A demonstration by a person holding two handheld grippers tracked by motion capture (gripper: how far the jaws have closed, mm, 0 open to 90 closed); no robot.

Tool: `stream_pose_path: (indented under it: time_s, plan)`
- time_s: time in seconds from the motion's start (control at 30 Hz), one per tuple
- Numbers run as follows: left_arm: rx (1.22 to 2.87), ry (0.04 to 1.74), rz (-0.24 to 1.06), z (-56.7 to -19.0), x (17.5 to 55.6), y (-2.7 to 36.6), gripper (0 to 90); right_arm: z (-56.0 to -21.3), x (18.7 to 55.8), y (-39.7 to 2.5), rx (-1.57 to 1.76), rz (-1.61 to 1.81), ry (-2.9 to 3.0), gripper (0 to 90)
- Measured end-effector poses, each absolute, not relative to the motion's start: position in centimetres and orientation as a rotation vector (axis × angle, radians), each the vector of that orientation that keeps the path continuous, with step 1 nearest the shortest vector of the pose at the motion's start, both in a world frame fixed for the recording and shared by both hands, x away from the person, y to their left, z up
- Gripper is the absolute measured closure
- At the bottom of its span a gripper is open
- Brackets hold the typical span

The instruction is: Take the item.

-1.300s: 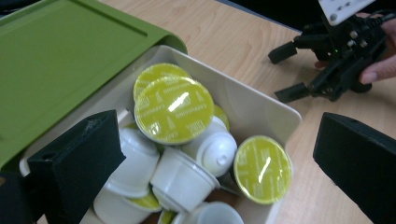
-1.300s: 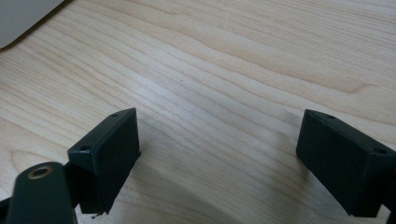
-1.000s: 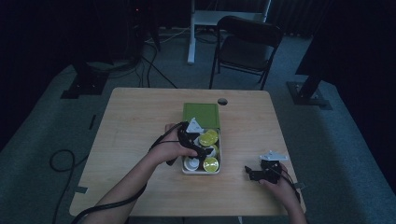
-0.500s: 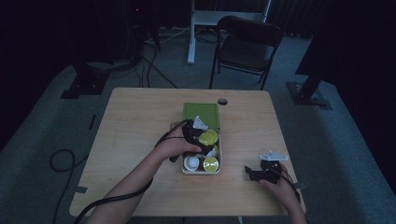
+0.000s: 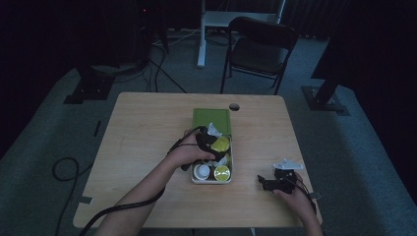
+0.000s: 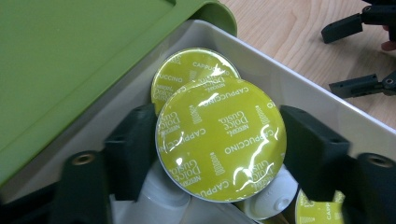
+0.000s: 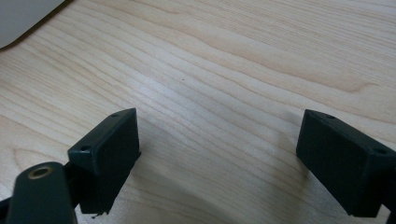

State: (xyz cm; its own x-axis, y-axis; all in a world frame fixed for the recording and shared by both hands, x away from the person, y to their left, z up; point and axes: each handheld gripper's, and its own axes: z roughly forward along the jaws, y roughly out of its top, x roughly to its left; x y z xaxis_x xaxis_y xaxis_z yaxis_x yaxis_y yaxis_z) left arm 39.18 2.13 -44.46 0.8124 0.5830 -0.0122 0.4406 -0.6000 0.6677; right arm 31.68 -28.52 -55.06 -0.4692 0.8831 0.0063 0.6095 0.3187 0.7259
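Observation:
My left gripper [image 5: 210,142] is over the white box [image 5: 212,181], shut on a yellow-green foil-topped coffee capsule [image 5: 221,144]. In the left gripper view the capsule [image 6: 220,140] sits between both jaws, foil up, above a second like capsule [image 6: 180,70] and several white capsules [image 6: 163,196] in the box [image 6: 303,91]. My right gripper [image 5: 266,183] rests on the table to the box's right, open, with bare wood between its fingers [image 7: 109,154].
The box's green lid [image 5: 211,120] lies flat against its far end. A cable hole [image 5: 234,106] is in the tabletop beyond it. A black folding chair [image 5: 258,51] stands past the table's far edge. The box's corner [image 7: 21,18] shows at the right gripper view's top left.
My left hand has shifted a little toward the box's far end with the capsule in its jaws. The right gripper has stayed put.

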Motion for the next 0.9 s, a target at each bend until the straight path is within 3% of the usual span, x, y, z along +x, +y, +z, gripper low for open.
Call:
stream_pose_path:
  time_s: [0.9]
  plan:
    - [2.257, 0.709, 0.299, -41.6, 37.4, 3.4, 37.7, -55.1, 31.7, -28.5, 1.324, 0.951, 2.198, 12.6]
